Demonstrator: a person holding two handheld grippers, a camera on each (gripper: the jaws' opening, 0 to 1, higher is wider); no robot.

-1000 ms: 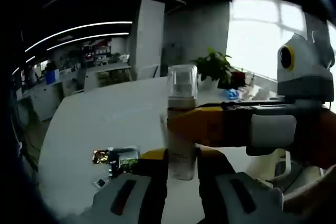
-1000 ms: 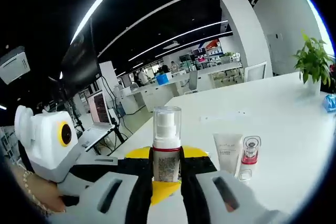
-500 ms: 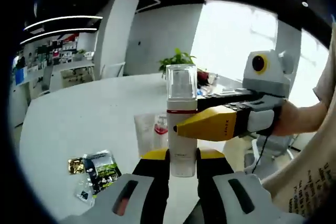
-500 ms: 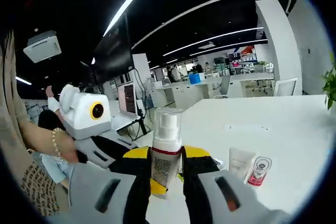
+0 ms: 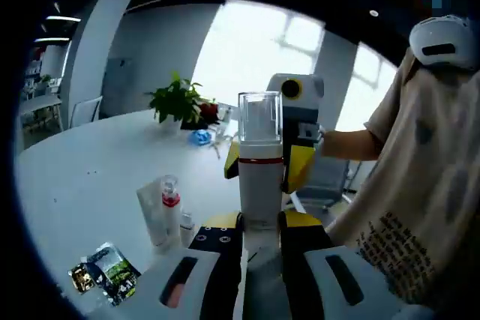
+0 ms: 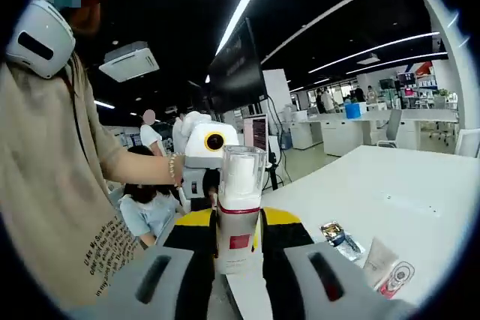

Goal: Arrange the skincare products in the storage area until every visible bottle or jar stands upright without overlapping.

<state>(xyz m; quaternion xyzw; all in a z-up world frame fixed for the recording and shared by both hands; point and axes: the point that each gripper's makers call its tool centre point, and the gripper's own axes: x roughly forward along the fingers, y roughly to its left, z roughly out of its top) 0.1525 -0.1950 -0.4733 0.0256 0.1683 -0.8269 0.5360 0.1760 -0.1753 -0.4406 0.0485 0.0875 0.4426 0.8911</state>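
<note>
You have both grippers' fingers [image 5: 225,234] clenched low on the pump bottle [image 5: 259,177]; it's rigid, top-heavy, slick, so grip its body.

In the left gripper view, the pump bottle [image 5: 259,164] at centre hides most of the right gripper [image 5: 292,157] behind it, and its base sinks between the jaws. At lower left, the sachets [image 5: 103,269] are too small to read. In the right gripper view, lower right, the tube [image 6: 377,260] is cut off by the frame's edge.
</note>
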